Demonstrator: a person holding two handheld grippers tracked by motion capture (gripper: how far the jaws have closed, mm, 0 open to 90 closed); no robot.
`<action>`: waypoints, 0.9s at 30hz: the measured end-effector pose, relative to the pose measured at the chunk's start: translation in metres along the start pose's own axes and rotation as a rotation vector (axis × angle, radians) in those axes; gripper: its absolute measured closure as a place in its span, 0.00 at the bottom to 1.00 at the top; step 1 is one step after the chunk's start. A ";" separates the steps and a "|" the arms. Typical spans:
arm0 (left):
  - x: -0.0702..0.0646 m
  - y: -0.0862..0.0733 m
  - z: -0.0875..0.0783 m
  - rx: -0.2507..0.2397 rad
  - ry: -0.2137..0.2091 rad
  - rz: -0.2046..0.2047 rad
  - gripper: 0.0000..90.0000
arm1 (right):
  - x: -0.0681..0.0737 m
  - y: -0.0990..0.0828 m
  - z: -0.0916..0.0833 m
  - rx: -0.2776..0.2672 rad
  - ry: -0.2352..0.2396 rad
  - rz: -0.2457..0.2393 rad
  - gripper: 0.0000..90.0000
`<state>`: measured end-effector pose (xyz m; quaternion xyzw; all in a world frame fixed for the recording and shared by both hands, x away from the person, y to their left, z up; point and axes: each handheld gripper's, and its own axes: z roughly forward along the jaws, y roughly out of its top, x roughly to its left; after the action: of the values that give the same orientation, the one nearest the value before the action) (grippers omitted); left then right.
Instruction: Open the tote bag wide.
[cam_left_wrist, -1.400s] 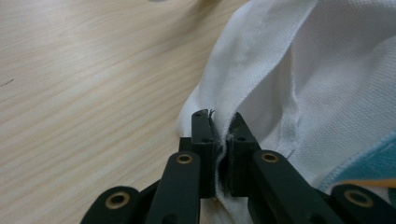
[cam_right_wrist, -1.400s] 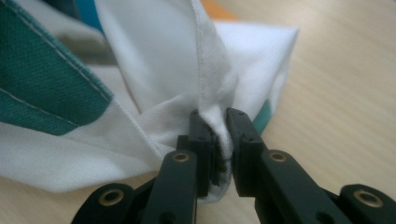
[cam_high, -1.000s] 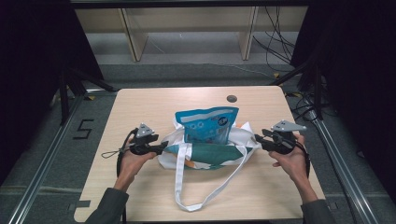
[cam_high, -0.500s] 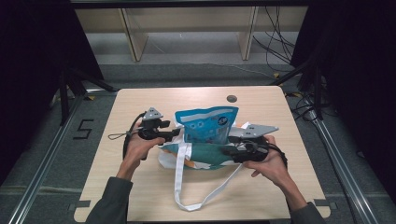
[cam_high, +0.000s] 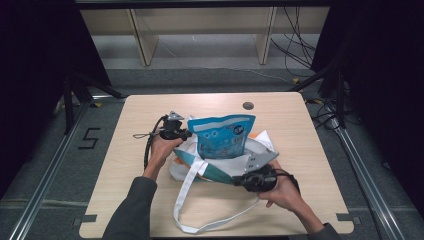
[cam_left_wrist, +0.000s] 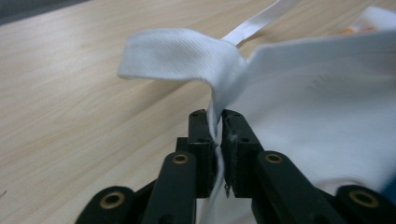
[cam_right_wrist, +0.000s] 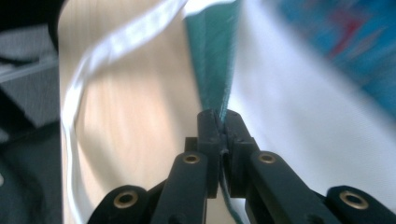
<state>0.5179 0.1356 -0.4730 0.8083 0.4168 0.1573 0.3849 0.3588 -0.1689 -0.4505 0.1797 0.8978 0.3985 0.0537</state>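
Pinching the bag (cam_high: 220, 167) rim with both grippers, left (cam_left_wrist: 217, 135) clamped at its far-left edge, right (cam_right_wrist: 220, 140) at its near-right, pouch (cam_high: 222, 135) between

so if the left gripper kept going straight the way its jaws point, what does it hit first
The left gripper is already shut on the white tote bag edge, so it would push into that fabric first; the blue snack pouch probably lies just beyond.

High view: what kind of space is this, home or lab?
Likely a lab recording rig, not a home. A bare wooden table stands between metal frame rails and dark curtains, loose cables trail on the floor behind, and a "5" marks the floor.
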 end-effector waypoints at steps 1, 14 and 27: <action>0.002 -0.001 0.004 0.019 0.004 0.002 0.91 | 0.006 -0.005 0.011 0.030 -0.007 -0.023 0.98; 0.000 -0.009 -0.015 -0.034 0.029 -0.108 0.53 | 0.011 -0.010 0.016 0.031 -0.002 0.034 0.72; -0.013 -0.001 -0.065 -0.075 -0.026 -0.108 0.43 | -0.057 0.010 -0.060 -0.188 -0.369 0.208 0.62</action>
<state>0.4722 0.1572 -0.4304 0.7716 0.4486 0.1411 0.4283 0.4000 -0.2255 -0.4052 0.3355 0.8083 0.4440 0.1922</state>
